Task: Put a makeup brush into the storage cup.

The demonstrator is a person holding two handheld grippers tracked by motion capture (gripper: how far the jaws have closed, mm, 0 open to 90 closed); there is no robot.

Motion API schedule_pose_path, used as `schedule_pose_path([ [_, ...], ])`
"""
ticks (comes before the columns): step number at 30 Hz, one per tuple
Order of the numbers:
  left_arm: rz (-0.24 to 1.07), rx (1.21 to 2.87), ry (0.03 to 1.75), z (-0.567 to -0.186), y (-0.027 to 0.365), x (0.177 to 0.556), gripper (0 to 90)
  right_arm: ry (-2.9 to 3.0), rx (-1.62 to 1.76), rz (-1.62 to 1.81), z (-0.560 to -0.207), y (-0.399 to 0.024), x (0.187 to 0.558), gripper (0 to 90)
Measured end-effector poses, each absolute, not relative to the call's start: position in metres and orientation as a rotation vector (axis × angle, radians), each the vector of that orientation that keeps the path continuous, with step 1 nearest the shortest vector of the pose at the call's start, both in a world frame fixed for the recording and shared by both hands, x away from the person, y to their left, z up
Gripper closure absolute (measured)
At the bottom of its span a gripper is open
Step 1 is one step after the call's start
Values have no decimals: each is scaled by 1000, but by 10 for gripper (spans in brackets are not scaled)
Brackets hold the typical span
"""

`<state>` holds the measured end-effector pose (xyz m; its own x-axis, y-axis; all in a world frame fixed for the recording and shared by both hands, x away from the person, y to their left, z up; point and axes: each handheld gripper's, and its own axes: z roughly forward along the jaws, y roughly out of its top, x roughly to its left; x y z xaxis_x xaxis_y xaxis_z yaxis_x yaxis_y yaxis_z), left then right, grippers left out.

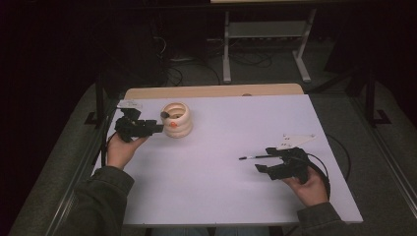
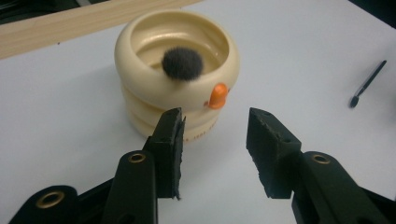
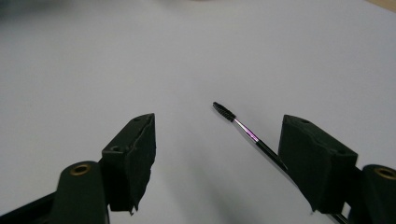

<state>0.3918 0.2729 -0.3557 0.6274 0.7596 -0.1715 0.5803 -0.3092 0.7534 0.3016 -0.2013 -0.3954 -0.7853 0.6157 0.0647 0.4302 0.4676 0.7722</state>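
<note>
The slim brush's (image 3: 247,133) handle end is hidden behind the right gripper's (image 3: 219,154) wide, empty jaws, near the table's (image 1: 236,196) right edge. At the far left corner, the left gripper (image 2: 215,140), half-open and empty, faces the cream ribbed pot (image 2: 140,84) holding a fluffy brush head (image 2: 182,64).

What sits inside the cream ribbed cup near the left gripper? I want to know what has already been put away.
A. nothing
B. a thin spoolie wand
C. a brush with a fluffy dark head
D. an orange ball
C: a brush with a fluffy dark head rests against the inner rim of the cream ribbed cup, while the thin wand lies on the table by the right gripper.
</note>
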Motion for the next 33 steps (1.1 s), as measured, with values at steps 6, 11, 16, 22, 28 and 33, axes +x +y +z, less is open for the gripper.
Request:
schedule_pose_path([
  [6, 271, 1998, 1044, -363, 275, 377, 535, 2501, 912, 1201, -396, -207, 302, 261],
  [11, 276, 2007, 1027, -368, 271, 365, 516, 2508, 931, 1189, -397, -212, 300, 254],
  [16, 295, 2030, 1018, -371, 265, 353, 499, 2497, 932, 1187, -397, -216, 301, 247],
  [22, 287, 2021, 990, -375, 261, 342, 486, 2499, 955, 1191, -397, -217, 302, 225],
  [28, 279, 2005, 959, -378, 255, 331, 467, 2511, 941, 1179, -398, -214, 302, 225],
  [33, 280, 2011, 925, -385, 248, 319, 442, 2517, 949, 1182, -398, -213, 302, 217],
])
